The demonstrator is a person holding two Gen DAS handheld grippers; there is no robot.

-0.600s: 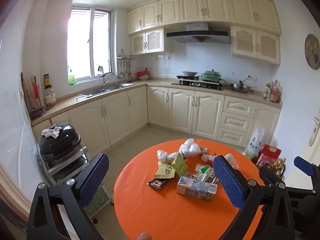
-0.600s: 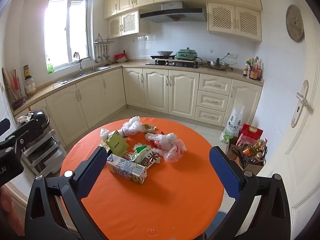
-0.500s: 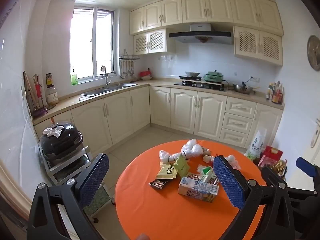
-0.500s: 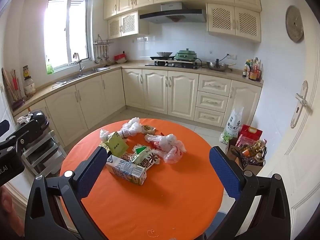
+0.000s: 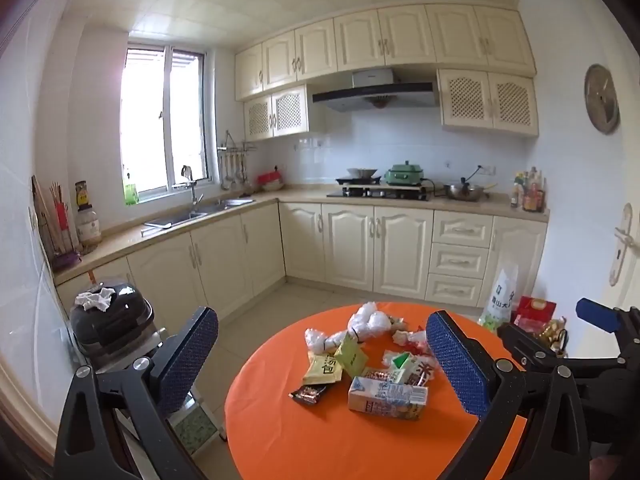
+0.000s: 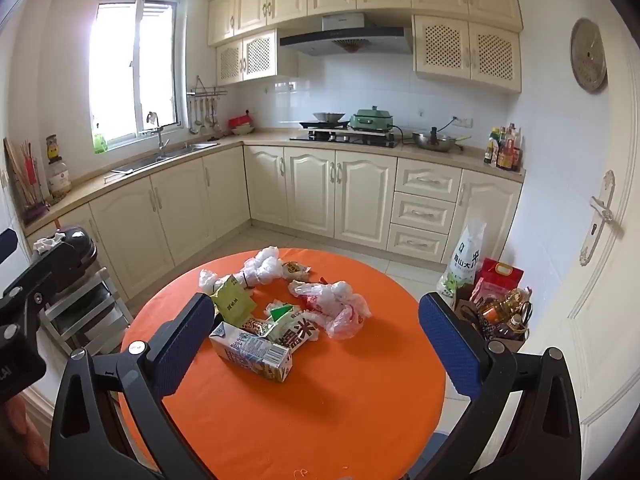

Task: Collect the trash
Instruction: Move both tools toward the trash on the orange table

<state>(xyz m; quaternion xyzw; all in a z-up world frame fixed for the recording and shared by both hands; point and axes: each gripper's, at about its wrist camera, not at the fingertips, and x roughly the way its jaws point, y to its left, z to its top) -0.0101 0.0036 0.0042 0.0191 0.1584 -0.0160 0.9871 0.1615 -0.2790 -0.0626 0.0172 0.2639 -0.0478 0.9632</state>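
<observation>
A heap of trash lies on a round orange table (image 5: 320, 440) (image 6: 340, 408): a milk carton (image 5: 387, 397) (image 6: 251, 350), a green packet (image 5: 351, 353) (image 6: 233, 299), a yellow packet (image 5: 322, 369), a small dark wrapper (image 5: 308, 393), crumpled white plastic bags (image 5: 368, 323) (image 6: 262, 266) and a red-and-white bag (image 6: 334, 306). My left gripper (image 5: 322, 360) is open and empty, above the table's near left side. My right gripper (image 6: 316, 342) is open and empty, above the table's near edge, and shows at the right of the left wrist view.
Cream kitchen cabinets (image 6: 360, 196) run along the far and left walls with a sink (image 5: 188, 216) and a stove (image 6: 344, 136). A black appliance on a metal rack (image 5: 110, 322) stands left of the table. Bags of groceries (image 6: 492, 292) sit on the floor by a door (image 6: 600, 240).
Both views have tilted up a little and the table sits lower in the left wrist view. Both grippers stay open. The trash has not moved.
</observation>
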